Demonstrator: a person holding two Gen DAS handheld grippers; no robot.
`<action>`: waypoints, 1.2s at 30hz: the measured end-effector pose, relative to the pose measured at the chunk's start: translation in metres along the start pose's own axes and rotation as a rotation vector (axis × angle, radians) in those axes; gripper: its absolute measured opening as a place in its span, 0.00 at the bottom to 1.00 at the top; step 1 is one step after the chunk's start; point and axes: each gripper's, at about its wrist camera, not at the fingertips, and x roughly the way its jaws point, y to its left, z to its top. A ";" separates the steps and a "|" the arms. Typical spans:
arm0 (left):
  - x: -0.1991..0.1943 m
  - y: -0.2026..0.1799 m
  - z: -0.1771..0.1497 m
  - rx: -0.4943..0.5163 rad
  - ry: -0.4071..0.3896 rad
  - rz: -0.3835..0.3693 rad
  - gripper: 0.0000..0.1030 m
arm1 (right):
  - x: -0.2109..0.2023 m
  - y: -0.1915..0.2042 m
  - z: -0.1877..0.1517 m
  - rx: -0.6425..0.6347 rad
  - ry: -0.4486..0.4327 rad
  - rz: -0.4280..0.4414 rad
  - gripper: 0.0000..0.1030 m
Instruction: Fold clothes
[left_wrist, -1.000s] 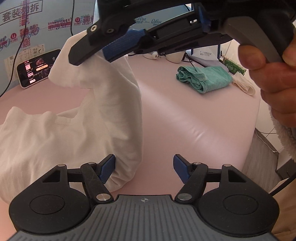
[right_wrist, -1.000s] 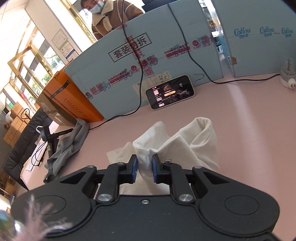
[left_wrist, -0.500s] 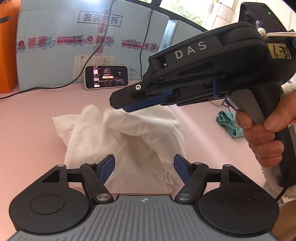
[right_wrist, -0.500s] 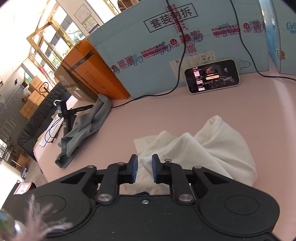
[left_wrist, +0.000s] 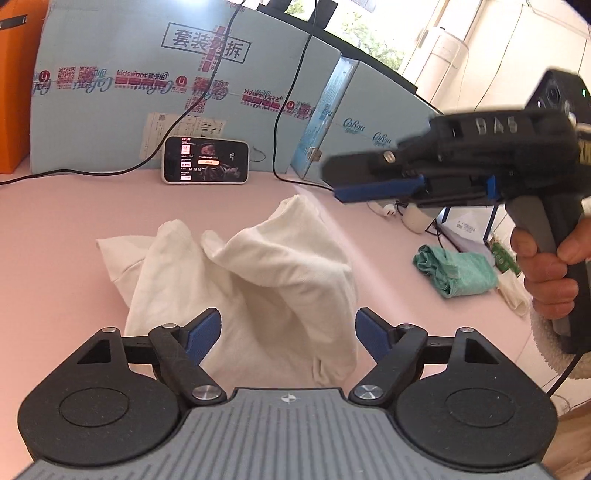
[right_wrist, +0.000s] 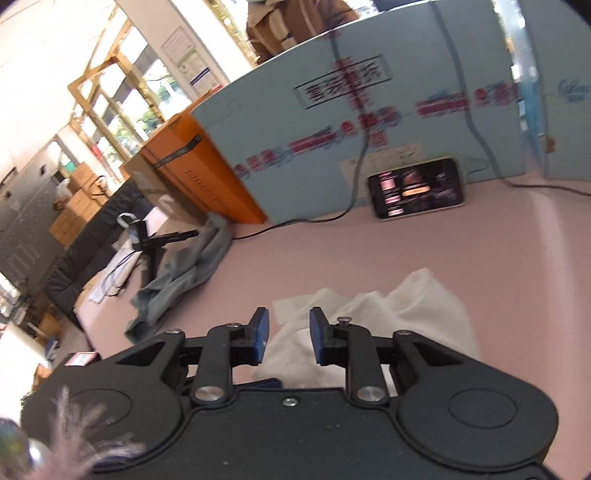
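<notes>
White garment (left_wrist: 258, 280) lies rumpled mid-desk (left_wrist: 55, 258), nearer the front edge. Left claw (left_wrist: 288, 332) and right claw (right_wrist: 286, 338) are opening, gripping nothing. Best to spread it flat, then pinch one hem.

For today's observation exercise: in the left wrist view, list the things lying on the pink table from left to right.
Phone → white garment → green cloth.
</notes>
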 end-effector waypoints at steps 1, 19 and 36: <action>0.004 0.001 0.003 -0.014 0.003 -0.002 0.78 | -0.006 -0.011 0.000 0.006 -0.010 -0.056 0.30; 0.061 0.007 0.035 -0.285 0.023 -0.008 0.69 | 0.034 -0.080 -0.009 0.118 0.055 -0.167 0.30; -0.032 0.051 -0.008 -0.414 -0.119 0.205 0.17 | 0.094 -0.040 -0.005 0.001 0.184 -0.034 0.30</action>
